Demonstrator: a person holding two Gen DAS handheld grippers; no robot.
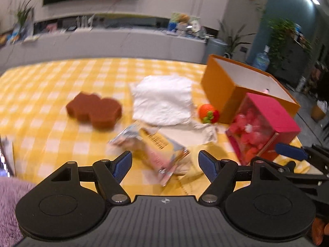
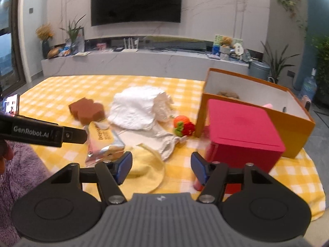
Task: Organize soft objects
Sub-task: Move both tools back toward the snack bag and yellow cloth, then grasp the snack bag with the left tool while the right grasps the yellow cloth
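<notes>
Left gripper (image 1: 165, 162) jaws wide, empty, above snack packet (image 1: 156, 148) on yellow checked cloth (image 1: 41, 94). Right gripper (image 2: 161, 168) jaws part-open, empty, beside red box (image 2: 242, 131). Brown sponge (image 1: 94, 109) lies apart.

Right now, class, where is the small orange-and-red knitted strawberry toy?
In both views, the knitted strawberry toy lies on the yellow checked cloth, between the crumpled white cloth and the orange box.

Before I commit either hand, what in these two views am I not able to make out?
- Orange box contents: both views, its walls hide all but a brown lump and a pink scrap.
- Snack packet print: motion blur in the left wrist view; the other gripper's finger covers part in the right.
- Pink box front face: right wrist view shows only its lid.
- Phone: cut off at the edge.
</notes>
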